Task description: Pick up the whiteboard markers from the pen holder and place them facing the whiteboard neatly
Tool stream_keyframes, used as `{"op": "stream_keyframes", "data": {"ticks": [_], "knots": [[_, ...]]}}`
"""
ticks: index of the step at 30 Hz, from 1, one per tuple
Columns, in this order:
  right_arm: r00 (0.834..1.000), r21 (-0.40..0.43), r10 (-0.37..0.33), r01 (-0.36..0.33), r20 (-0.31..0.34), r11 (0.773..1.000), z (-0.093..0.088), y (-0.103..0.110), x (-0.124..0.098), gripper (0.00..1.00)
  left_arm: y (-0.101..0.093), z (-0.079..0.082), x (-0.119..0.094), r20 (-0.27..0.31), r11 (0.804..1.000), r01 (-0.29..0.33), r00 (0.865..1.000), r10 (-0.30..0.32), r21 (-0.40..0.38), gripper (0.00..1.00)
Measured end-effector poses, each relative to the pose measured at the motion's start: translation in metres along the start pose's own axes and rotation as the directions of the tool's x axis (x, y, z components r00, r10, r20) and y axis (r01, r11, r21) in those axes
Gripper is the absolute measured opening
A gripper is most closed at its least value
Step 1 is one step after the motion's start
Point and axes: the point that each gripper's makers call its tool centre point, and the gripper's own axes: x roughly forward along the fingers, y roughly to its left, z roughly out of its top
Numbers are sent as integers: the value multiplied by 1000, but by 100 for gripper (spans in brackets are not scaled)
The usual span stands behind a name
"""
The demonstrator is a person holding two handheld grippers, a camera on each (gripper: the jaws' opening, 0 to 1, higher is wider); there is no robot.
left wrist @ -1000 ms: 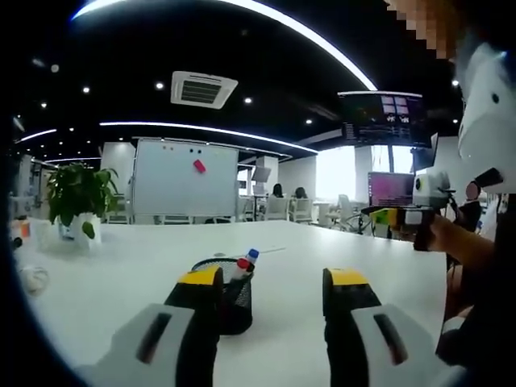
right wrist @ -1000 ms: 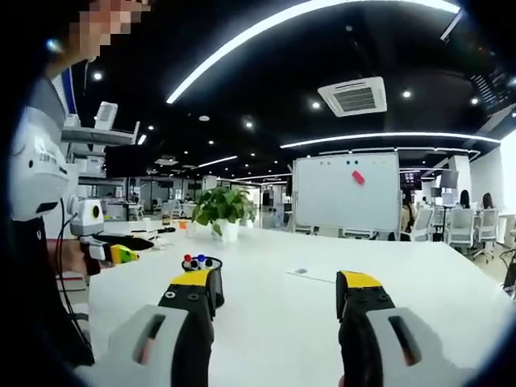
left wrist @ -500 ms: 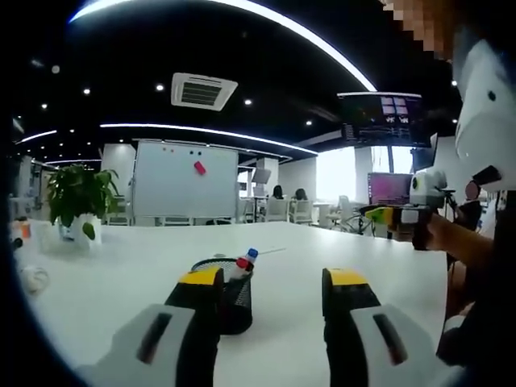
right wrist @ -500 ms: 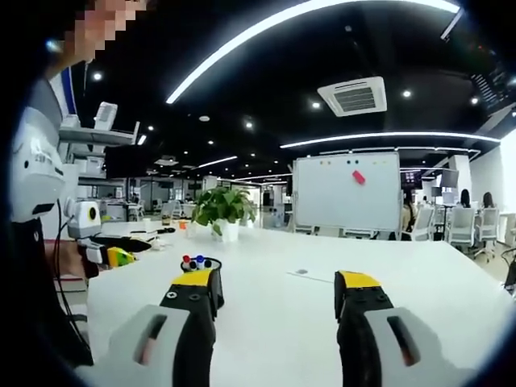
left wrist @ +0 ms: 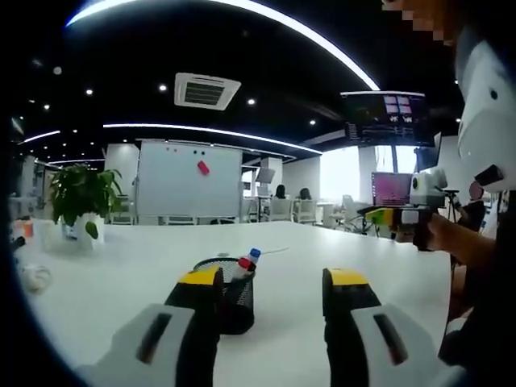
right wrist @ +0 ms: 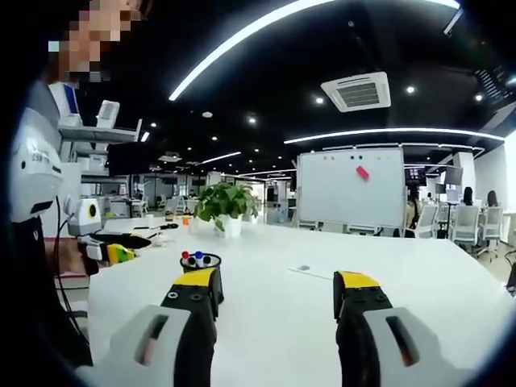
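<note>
In the left gripper view, the left gripper (left wrist: 276, 294) rises from the bottom of the frame with its yellow-tipped fingers (left wrist: 200, 284) spread wide and nothing between them, hanging above the white worktop (left wrist: 121, 282). The black mesh pen holder (left wrist: 230, 294) stands on the worktop at lower centre, partly behind the left-hand finger, and the whiteboard markers (left wrist: 247, 261) poke up out of it, red and blue caps showing. The whiteboard (left wrist: 187, 180) stands at the far side of the room, left of centre, with a small red item stuck near its top. A potted plant (left wrist: 81, 201) sits on the worktop at the left. At the right edge a person's hand holds the right gripper (left wrist: 395, 216) above the worktop. In the right gripper view, the right gripper (right wrist: 276, 292) likewise has its fingers (right wrist: 356, 289) spread apart and empty. The pen holder (right wrist: 199, 262) shows just above the left-hand finger, lower left of centre, with coloured marker caps on top. The whiteboard (right wrist: 349, 187) stands right of centre in the background, the potted plant (right wrist: 225, 206) to its left, and the left gripper (right wrist: 113, 251) is at the far left.
</note>
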Motion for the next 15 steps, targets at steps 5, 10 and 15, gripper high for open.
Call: {"op": "stream_keyframes", "data": {"ticks": [5,10,15], "knots": [[1000,-9,-2,2,-4,1000,-1,0,2,60,1,-2,1,-7,1000,2,1000,-2,5,51],[999,-18,-26,26,-28,1000,-6,-3,5,57,0,-3,4,-11,1000,7,1000,-7,4,51],[999,-7,-30,30,-24,1000,-6,-3,4,57,0,-3,6,-14,1000,8,1000,-8,-1,51]]}}
